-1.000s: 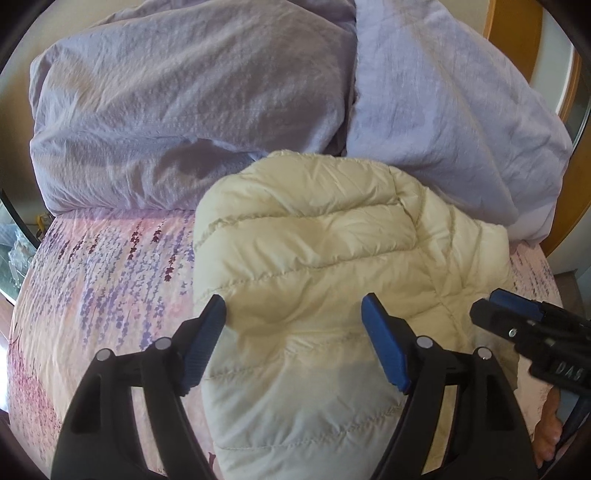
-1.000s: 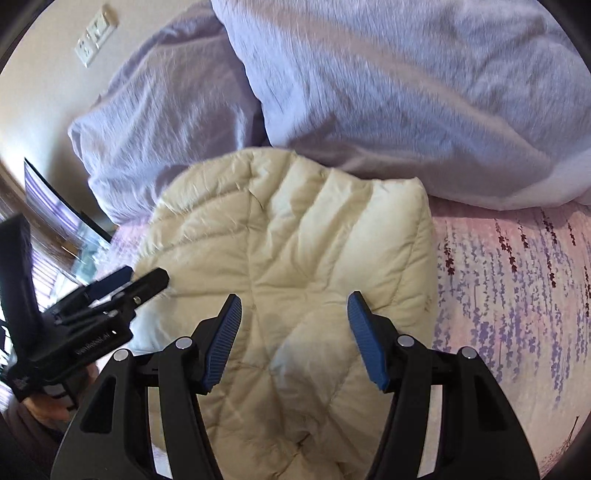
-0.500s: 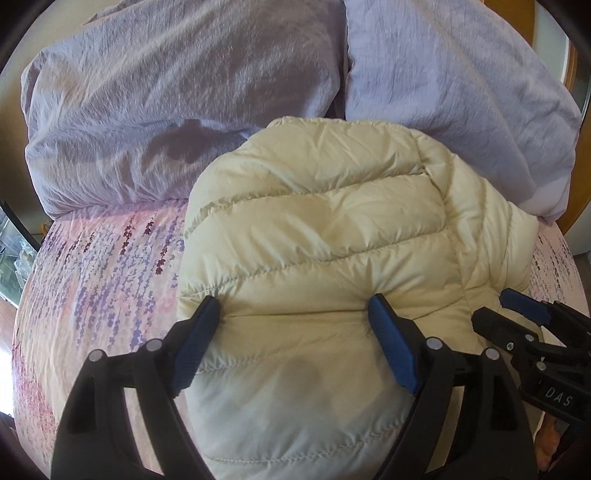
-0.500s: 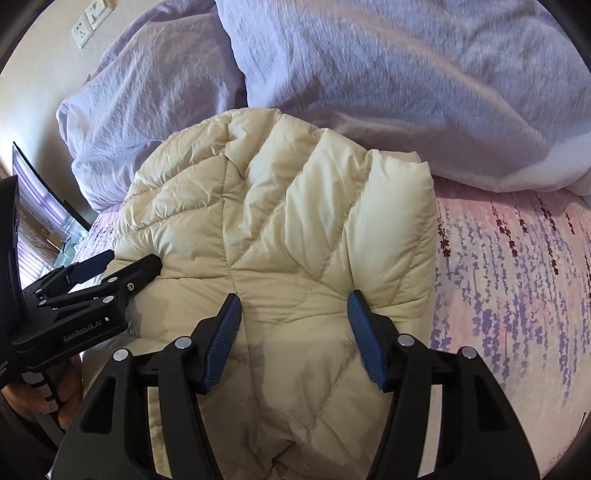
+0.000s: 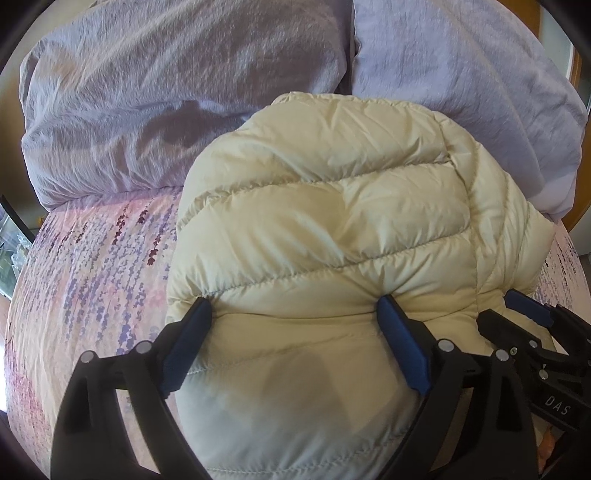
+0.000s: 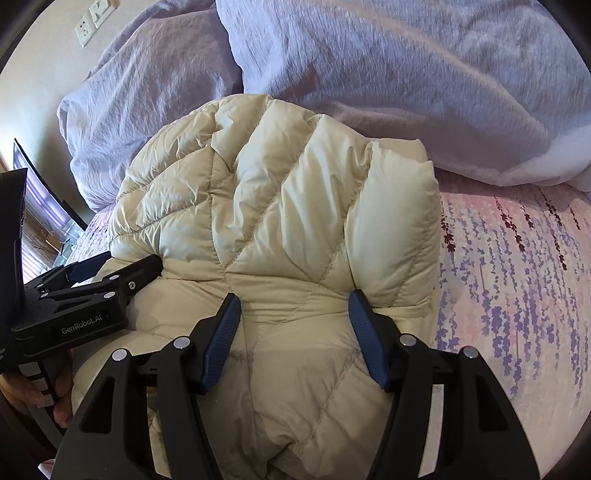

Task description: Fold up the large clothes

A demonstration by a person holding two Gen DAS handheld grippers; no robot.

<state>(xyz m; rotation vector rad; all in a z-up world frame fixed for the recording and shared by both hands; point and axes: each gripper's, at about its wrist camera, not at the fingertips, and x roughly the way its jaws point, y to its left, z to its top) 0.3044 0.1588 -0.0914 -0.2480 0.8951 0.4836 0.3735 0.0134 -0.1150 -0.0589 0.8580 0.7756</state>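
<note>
A cream quilted down jacket [image 5: 332, 221] lies folded in a thick bundle on the bed, its far end against the pillows. It also shows in the right wrist view [image 6: 280, 206]. My left gripper [image 5: 295, 314] is open, its blue fingertips pressing down into the jacket's near part. My right gripper [image 6: 293, 306] is open too, its fingertips pressing into the jacket beside the left one. The right gripper shows at the lower right of the left wrist view [image 5: 528, 314]. The left gripper shows at the left of the right wrist view [image 6: 99, 273].
The bed sheet [image 5: 92, 266] is pink with a purple flower print. Two lilac pillows [image 5: 166, 92] [image 6: 406, 74] lie at the head of the bed. A wall socket [image 6: 94, 18] is on the wall. A screen [image 6: 40, 206] stands at the left.
Both grippers have come down and forward onto the jacket. Their open fingertips now press dents into the padding. The jacket fills more of both views.
</note>
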